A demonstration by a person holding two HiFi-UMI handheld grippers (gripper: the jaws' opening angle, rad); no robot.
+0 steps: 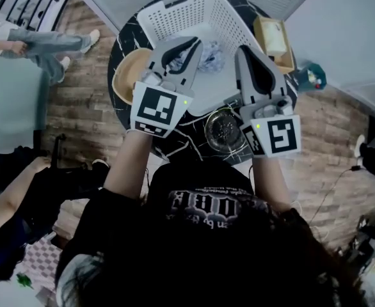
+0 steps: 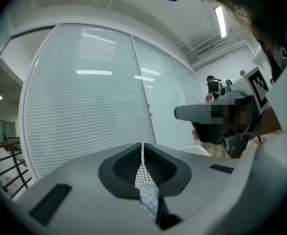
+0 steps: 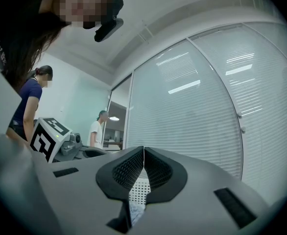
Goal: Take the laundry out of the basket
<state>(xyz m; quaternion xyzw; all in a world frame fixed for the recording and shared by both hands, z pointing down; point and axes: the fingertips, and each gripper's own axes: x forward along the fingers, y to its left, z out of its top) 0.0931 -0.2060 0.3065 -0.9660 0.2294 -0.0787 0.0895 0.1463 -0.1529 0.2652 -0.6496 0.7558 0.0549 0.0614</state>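
A white mesh laundry basket [image 1: 175, 11] stands on a round black marble table [image 1: 120, 50]. A crumpled blue-and-white checked cloth [image 1: 208, 57] lies inside it. Both grippers hover above the basket, tilted toward the far side. My left gripper [image 1: 189, 42] is shut with nothing between its jaws, just left of the cloth. My right gripper [image 1: 244, 50] is also shut and empty, to the cloth's right. In the left gripper view the gripper [image 2: 142, 145] has its tips meeting, with the cloth [image 2: 148, 199] showing below. The right gripper [image 3: 143, 148] likewise has its jaws together, over the basket mesh [image 3: 139, 187].
A wooden bowl [image 1: 128, 75] sits left of the basket and a glass dish [image 1: 224, 128] at the table's near edge. A cardboard box [image 1: 274, 37] is at the right. People stand or sit at the left [image 1: 27, 43]. Blinds and glass walls surround the room.
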